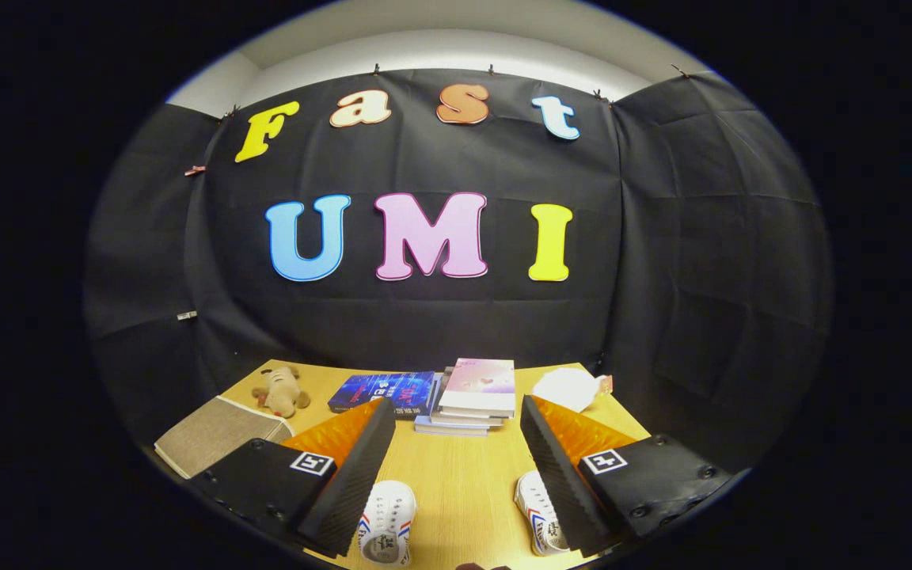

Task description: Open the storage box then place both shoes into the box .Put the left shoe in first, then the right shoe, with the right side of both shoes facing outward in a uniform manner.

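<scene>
The gripper view looks forward along the two fingers of the gripper [456, 483], from above a wooden table [464, 483] and angled slightly downward — toward the far booth wall. The camera sits close to the near part of the table: two white shoes [386, 522] lie just below the fingers, which stand wide apart, while a stack of books [476, 392] lies farther off at the wall. The fisheye lens takes in the far wall and both side walls — left and right.

wooden table [456, 483], two shoes [385, 532], books [472, 396], plush toy [282, 390]
</scene>
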A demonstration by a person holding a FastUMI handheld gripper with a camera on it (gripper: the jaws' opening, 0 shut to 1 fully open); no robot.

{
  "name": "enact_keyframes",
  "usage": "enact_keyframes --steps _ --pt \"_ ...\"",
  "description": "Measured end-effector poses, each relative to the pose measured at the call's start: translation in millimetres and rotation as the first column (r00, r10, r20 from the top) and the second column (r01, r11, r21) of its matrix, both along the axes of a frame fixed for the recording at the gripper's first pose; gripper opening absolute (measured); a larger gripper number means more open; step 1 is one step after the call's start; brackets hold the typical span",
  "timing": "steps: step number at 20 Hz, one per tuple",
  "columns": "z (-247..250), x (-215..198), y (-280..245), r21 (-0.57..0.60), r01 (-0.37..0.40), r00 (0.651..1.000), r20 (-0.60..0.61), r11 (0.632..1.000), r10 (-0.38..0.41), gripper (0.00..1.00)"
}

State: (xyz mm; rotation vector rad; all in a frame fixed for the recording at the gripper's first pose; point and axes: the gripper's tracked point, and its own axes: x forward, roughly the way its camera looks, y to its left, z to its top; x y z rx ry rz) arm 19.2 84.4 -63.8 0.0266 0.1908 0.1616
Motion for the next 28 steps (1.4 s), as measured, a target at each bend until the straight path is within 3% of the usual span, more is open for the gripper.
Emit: enact_keyframes --steps 7,11,14,18,24,26,28 --pt "-20 3 36 0.021 -0.115 0.991 -0.065 0.993 0.116 0.98" --pt "-55 -9 75 0.149 -0.260 0.938 -0.196 0.954 0.286 0.99" --pt "-88 -31 102 0.257 -0.344 0.851 -0.320 0.903 0.416 0.99" --pt "-119 -74 138 0.409 -0.451 0.679 -0.419 0.793 0.603 0.98" --pt "-154 -114 188 0.597 -0.490 0.457 -0.444 0.635 0.770 0.98" --pt "-162 -126 204 0.649 -0.486 0.398 -0.432 0.585 0.809 0.98" --pt "-171 -131 217 0.680 -0.475 0.365 -0.425 0.558 0.828 0.98"
